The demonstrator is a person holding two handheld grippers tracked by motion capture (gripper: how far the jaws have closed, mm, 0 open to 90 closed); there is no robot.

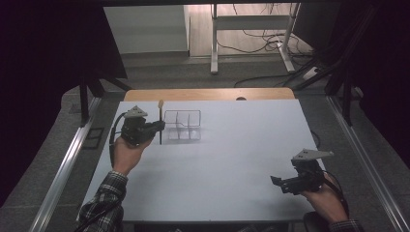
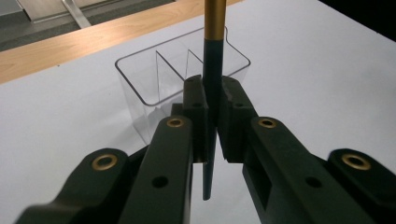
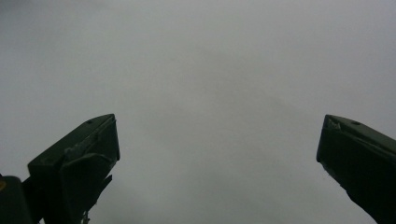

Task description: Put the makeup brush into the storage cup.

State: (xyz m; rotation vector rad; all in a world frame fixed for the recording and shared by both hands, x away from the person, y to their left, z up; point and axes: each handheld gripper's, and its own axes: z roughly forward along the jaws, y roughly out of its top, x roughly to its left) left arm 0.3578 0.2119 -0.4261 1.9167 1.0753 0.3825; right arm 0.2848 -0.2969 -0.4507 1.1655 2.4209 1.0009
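So left tool (image 2: 212, 109) has the pen (image 2: 214, 56) clamped upright at the organizer's (image 1: 182, 124) 9 o'clock, not dropped in yet, right tool (image 1: 280, 183) idle, jaws apart.

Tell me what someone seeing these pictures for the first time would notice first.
Most striking is the left tool, shut on a slim dark stick with a golden top, held upright just beside a clear plastic organizer with compartments near the table's far left. The right tool hangs open over the bare white table at the near right, holding nothing.
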